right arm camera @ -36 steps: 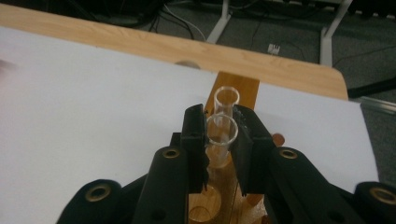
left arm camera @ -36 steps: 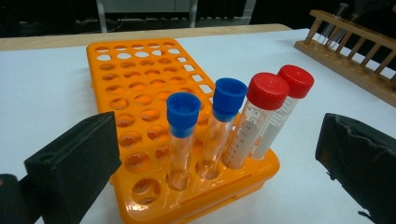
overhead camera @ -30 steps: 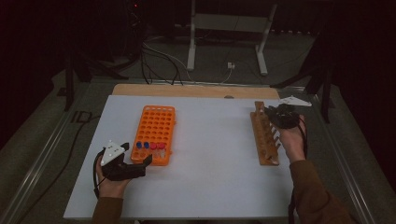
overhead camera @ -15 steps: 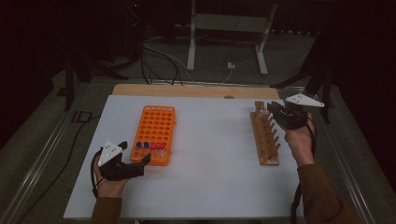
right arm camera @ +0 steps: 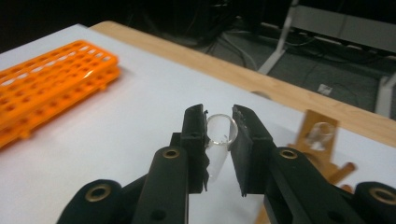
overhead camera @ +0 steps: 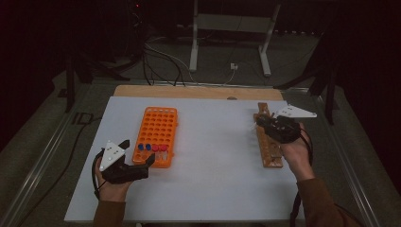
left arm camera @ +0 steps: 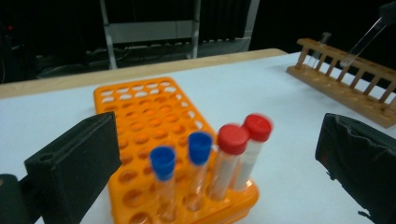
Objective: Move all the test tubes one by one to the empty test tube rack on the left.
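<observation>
While clear glass test tube (right arm camera: 218, 140) is pinched by right gripper (right arm camera: 219, 128) above brown wooden rack (overhead camera: 268, 142), transfer step judged underway; left gripper (left arm camera: 215, 154) spread beside orange plastic tube rack (left arm camera: 154, 116); careful hole alignment needed next.

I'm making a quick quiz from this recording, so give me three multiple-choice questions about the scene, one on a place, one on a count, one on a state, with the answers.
1. Where do the capped tubes stand in the orange rack?
A. the row nearest the person
B. the far row
C. the middle

2. How many capped tubes does the rack hold?
A. two
B. four
C. six

3. What is the right gripper doing?
A. hanging open
B. clamping a clear tube
C. gripping the wooden rack

Answers:
1. A, since the high view shows the caps at the rack's near end.
2. B, the left gripper view shows two blue caps and two red caps.
3. B, its jaws press on a clear tube from both sides, beside the wooden rack.
</observation>
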The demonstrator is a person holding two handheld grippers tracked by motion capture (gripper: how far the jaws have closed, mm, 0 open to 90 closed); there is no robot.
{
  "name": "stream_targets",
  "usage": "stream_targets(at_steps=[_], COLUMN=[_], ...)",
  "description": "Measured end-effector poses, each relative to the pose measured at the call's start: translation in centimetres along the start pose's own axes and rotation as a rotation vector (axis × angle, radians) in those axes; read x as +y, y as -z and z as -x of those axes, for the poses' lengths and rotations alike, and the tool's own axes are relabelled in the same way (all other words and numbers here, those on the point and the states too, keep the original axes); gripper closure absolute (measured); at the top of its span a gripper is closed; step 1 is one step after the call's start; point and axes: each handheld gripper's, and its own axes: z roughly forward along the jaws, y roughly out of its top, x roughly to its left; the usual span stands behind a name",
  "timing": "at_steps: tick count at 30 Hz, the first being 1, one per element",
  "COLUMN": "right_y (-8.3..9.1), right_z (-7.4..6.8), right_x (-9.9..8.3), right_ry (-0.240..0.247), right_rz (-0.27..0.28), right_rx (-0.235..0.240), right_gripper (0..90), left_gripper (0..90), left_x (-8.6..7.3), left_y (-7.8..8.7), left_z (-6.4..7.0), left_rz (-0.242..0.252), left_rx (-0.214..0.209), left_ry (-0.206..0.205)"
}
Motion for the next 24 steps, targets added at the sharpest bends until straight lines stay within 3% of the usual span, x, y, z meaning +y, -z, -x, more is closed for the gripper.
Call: stream_targets(at_steps=[6, 13, 24], right_y=[-0.4, -1.0, -1.7], right_z=[-2.4, -5.1, -8.1], right_x=[0.0, 0.1, 0.5], right_ry=[0.022, 0.043, 0.046], right_rz=[-0.02, -0.032, -0.043], right_rx=[0.084, 0.151, 0.244], right_gripper=[76.6, 76.6, 76.5], left_gripper=[0.6, 0.6, 0.6], left_x=[1.1, 2.2, 3.0], left_y=[-0.4, -1.5, -4.0], left_z=[1.5, 3.3, 6.6], left_rz=[0.024, 0.027, 0.046], left_rx=[0.0, -0.043, -0.107], left_ry=[-0.044, -0.082, -0.106])
